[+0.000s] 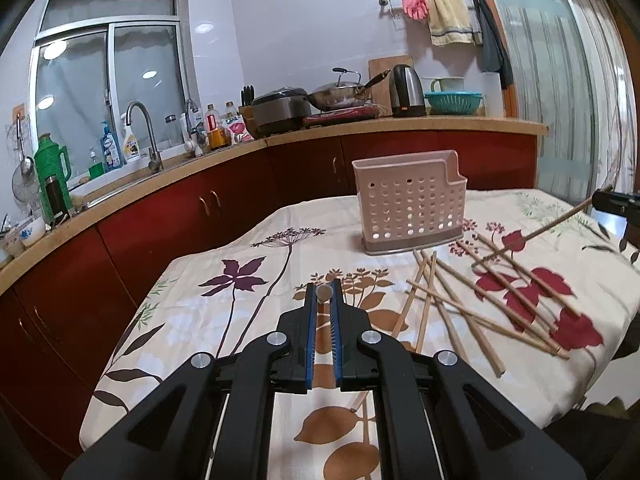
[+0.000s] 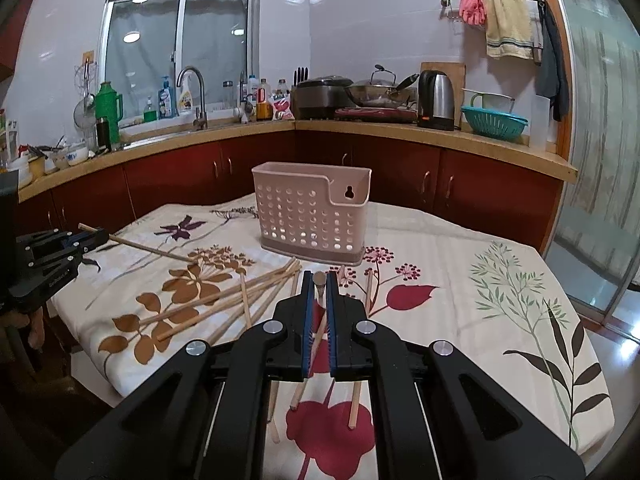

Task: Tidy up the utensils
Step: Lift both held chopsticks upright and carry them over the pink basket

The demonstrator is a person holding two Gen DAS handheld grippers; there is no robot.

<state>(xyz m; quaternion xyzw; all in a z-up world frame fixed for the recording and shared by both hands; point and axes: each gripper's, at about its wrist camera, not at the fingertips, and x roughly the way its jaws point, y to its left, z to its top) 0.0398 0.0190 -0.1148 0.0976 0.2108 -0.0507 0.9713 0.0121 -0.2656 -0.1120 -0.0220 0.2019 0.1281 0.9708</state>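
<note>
Each gripper is closed on one chopstick: the left gripper point(image 1: 324, 294) at lower centre of its view, the right gripper point(image 2: 319, 280) likewise. The other loose chopsticks point(image 1: 480, 300) lie scattered on the flowered tablecloth point(image 1: 224, 320). Just behind them, near frame centre, stands the pink perforated holder point(image 1: 410, 204).

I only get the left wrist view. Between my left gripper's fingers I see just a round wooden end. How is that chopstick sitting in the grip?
Observer: In the right wrist view, the left gripper is shut on a pale wooden chopstick near one end. The long part slants toward the floral tablecloth.
Operator: And the right gripper? My frame edge cuts it off.
Observer: The right gripper is shut on a second wooden chopstick, which runs back between its fingers. It is above some of the loose wooden chopsticks.
</note>
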